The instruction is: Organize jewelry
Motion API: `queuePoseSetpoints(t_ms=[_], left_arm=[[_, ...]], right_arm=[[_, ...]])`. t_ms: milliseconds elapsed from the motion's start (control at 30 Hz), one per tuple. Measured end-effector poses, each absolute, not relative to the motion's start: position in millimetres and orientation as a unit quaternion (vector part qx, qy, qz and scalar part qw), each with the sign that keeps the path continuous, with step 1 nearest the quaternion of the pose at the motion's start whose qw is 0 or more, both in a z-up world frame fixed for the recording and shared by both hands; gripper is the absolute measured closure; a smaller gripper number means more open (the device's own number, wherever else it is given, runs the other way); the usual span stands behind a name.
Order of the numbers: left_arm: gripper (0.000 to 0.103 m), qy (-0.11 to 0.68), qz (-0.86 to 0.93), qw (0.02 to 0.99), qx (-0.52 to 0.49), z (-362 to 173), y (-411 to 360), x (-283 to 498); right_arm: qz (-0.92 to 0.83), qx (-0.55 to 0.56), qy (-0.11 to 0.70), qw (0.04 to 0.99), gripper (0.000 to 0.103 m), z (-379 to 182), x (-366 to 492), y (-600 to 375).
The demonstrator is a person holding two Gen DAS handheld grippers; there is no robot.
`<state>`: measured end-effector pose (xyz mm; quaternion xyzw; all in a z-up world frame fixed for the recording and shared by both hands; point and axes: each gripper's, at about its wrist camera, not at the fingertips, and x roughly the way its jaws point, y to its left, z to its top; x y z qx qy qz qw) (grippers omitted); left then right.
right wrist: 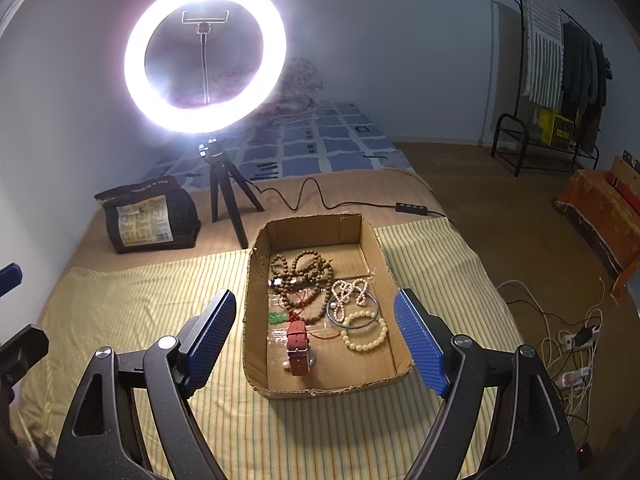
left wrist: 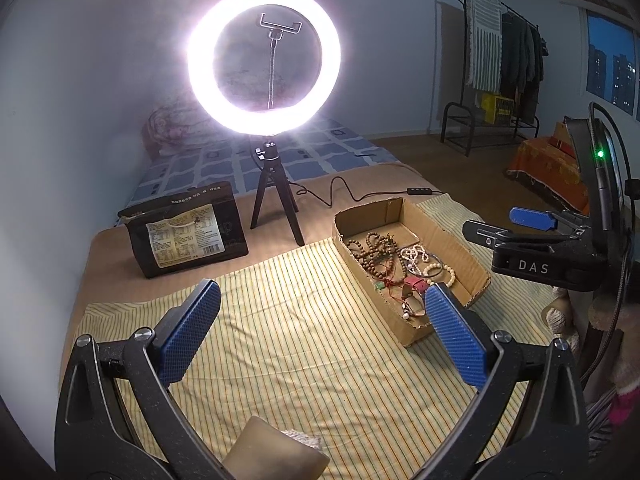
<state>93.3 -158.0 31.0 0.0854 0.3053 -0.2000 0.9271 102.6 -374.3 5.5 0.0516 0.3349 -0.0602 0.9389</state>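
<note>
I'm hovering both grippers over the striped cloth (right wrist: 132, 320) on the bed, jaws spread wide and gripping nothing. My right gripper (right wrist: 320, 336) is facing the cardboard box (right wrist: 256, 360) head-on, its long axis running straight away from me, so that hand looks nearer. My left gripper (left wrist: 320, 332) is seeing the box off to its right. The jewelry is lying tangled inside: brown wooden beads (right wrist: 304, 268), a pearl strand (right wrist: 348, 294), a cream bracelet (right wrist: 366, 332), a red watch (right wrist: 298, 350).

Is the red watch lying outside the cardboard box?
No, the red watch lies inside the cardboard box, near its front wall, beside the cream bead bracelet.
</note>
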Motion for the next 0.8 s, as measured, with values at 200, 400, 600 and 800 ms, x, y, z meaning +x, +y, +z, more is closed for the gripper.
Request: queuePoseSetpoints(t_ms=[200, 400, 600, 800], left_arm=[[0.000, 0.306, -0.200, 0.927, 0.085, 31.1, -158.1, 93.8], [0.000, 0.306, -0.200, 0.927, 0.086, 30.9, -158.9, 93.8], [0.000, 0.305, -0.200, 0.927, 0.087, 30.9, -159.4, 93.8], [0.000, 0.307, -0.202, 0.926, 0.089, 29.7, -160.8, 94.5]], right_arm=[[-0.061, 0.054, 0.337, 0.938, 0.022, 3.9, 103.8, -374.1], [-0.060, 0.052, 0.339, 0.938, 0.022, 3.1, 103.4, -373.9], [-0.062, 0.054, 0.340, 0.937, 0.022, 2.1, 102.5, -374.5], [-0.061, 0.053, 0.341, 0.936, 0.022, 1.8, 103.3, -374.2]])
